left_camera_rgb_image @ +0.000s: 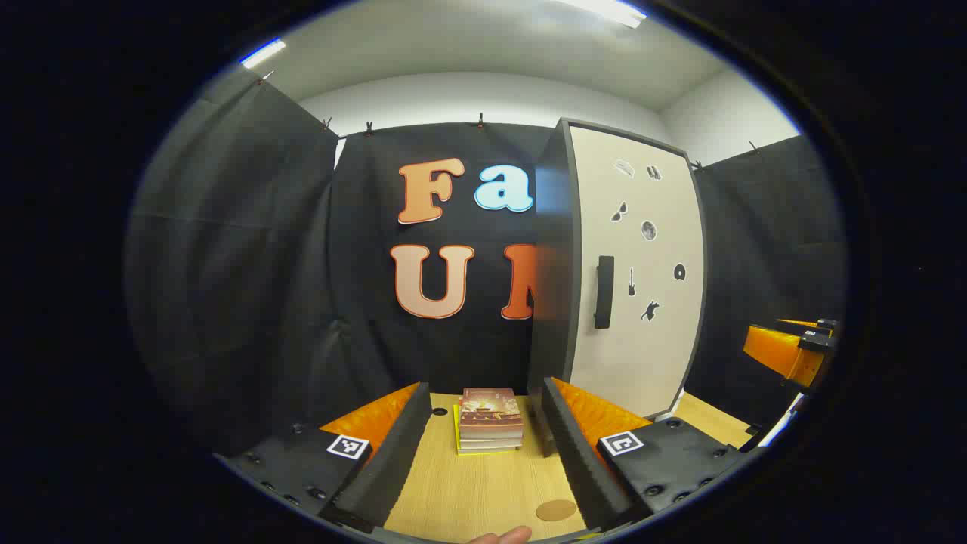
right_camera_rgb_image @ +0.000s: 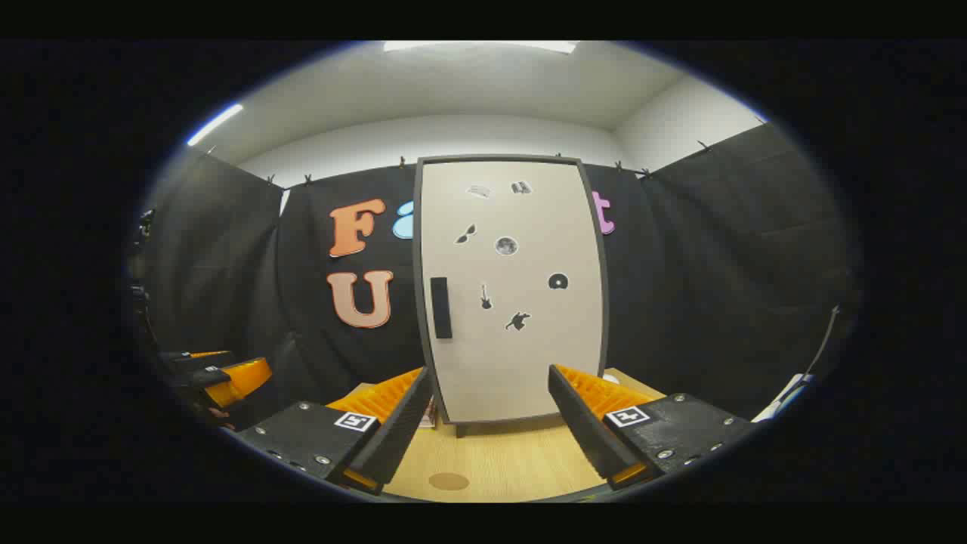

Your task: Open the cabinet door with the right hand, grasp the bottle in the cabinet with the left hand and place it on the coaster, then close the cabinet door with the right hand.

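A tall cabinet [right_camera_rgb_image: 521, 227] with a pale door and dark frame stands on the wooden table, its door shut, so nothing inside can be seen. A dark vertical handle [right_camera_rgb_image: 440, 307] sits near the door's left edge. My right gripper [right_camera_rgb_image: 489, 374] is open and faces the door from a short way back, touching nothing. In the left gripper view the cabinet [left_camera_rgb_image: 642, 355] is at the right with its handle [left_camera_rgb_image: 602, 292] showing. My left gripper [left_camera_rgb_image: 485, 389] is open and empty above the table. A round brown coaster [left_camera_rgb_image: 555, 510] lies on the table close by, and the same coaster [right_camera_rgb_image: 449, 480] is in front of the cabinet.
A small stack of books [left_camera_rgb_image: 489, 420] lies on the table [left_camera_rgb_image: 468, 491] left of the cabinet. The other gripper [left_camera_rgb_image: 793, 347] shows at the far right of the left gripper view. A fingertip [left_camera_rgb_image: 502, 536] is at that view's bottom edge. Black cloth walls surround the table.
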The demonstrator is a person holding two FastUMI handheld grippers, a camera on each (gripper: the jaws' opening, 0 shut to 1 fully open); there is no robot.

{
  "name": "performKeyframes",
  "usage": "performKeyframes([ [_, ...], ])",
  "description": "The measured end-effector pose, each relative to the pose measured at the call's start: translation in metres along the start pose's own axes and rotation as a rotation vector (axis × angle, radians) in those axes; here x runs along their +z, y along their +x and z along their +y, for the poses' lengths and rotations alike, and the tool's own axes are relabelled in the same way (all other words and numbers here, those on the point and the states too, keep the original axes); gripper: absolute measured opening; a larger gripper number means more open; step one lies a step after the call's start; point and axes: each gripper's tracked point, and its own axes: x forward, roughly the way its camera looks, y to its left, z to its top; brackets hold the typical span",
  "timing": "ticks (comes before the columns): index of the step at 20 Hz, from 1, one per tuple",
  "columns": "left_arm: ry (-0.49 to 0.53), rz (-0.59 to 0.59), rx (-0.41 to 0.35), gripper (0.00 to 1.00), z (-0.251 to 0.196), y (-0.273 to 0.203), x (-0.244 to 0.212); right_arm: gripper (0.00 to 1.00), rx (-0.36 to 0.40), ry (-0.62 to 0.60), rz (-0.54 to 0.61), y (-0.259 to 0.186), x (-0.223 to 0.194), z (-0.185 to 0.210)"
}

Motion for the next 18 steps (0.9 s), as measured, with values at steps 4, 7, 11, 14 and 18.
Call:
performKeyframes([
  [4, 0.004, 0.017, 0.000, 0.95, 0.002, 0.001, -0.007, 0.95, -0.001, -0.001, 0.009, 0.003, -0.003, 0.002],
  [7, 0.002, 0.024, 0.003, 0.95, 0.002, 0.004, -0.010, 0.95, -0.002, -0.011, 0.013, 0.006, -0.005, 0.001],
  [11, 0.003, 0.028, 0.004, 0.95, 0.005, 0.007, -0.012, 0.95, 0.002, 0.011, 0.018, 0.011, -0.007, 0.000],
  [14, 0.005, 0.037, 0.017, 0.95, 0.009, 0.010, -0.017, 0.94, 0.002, 0.006, 0.025, 0.017, -0.011, -0.001],
  [18, -0.001, 0.047, 0.017, 0.95, 0.012, 0.016, -0.019, 0.94, 0.007, 0.004, 0.028, 0.027, -0.012, 0.000],
])
